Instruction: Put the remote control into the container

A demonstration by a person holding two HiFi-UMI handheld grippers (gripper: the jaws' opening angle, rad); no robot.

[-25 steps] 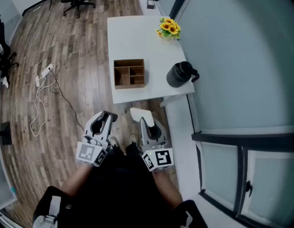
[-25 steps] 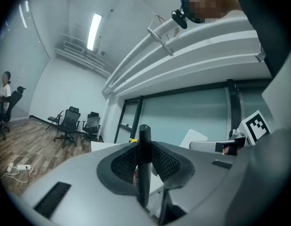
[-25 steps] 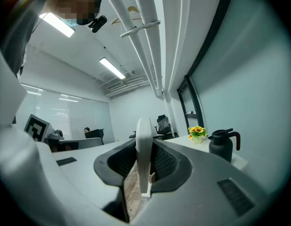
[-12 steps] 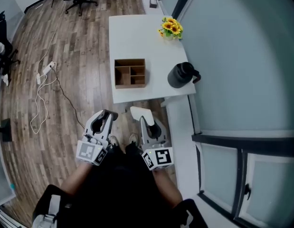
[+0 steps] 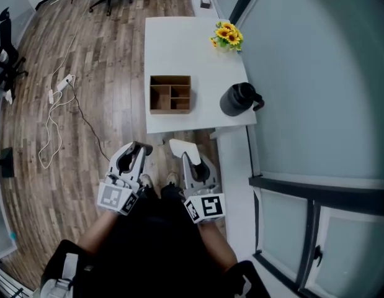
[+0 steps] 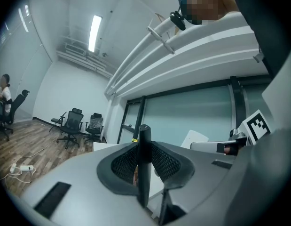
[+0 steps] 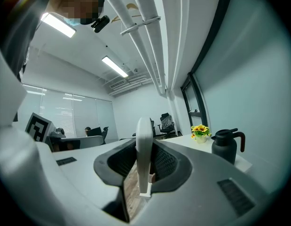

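Right gripper pinches a slim white remote control edge-on. Left gripper is clamped on a black bar, probably a second remote. Both grippers are low over the wood floor, short of the white table. No change over the last second, only a slight head shift. Wooden container sits on the table, well apart from both grippers, compartments apparently empty. Grasp looks done; the carry to the container is not yet begun.

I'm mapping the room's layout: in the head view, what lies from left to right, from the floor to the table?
Power strip → container → jug. The flowers overlap the jug's span, so they are left out.
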